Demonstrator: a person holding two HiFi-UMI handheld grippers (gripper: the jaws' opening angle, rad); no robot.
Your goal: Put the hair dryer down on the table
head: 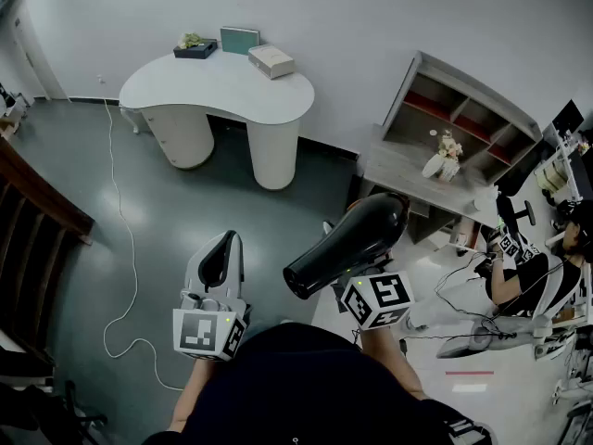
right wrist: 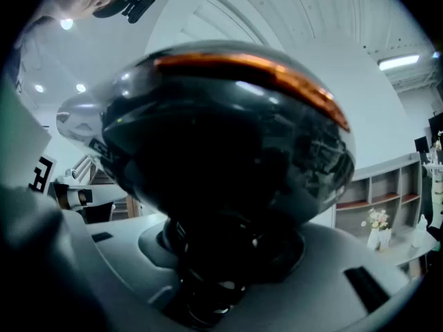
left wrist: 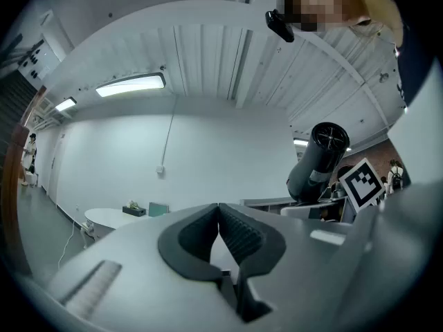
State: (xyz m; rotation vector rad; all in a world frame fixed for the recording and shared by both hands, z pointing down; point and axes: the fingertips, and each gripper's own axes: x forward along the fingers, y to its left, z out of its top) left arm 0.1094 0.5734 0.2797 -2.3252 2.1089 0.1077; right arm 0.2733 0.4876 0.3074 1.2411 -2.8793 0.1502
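Head view: the right claw (head: 359, 284) grips the black hair dryer (head: 352, 242) by its handle, up in the air and well apart from the white bench (head: 218, 89). The left claw (head: 220, 253) is beside it.
Left gripper view: its jaws are clenched together on nothing.
Right gripper view: the dryer's body fills the frame, its handle clamped between the jaws.

Glossy black hair dryer (head: 357, 239) with an orange band, white table (head: 222, 86), dark grey floor (head: 185, 213), teal box (head: 239, 39)

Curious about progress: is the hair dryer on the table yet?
No, in the air: the right gripper holds the hair dryer above the floor, away from the table.
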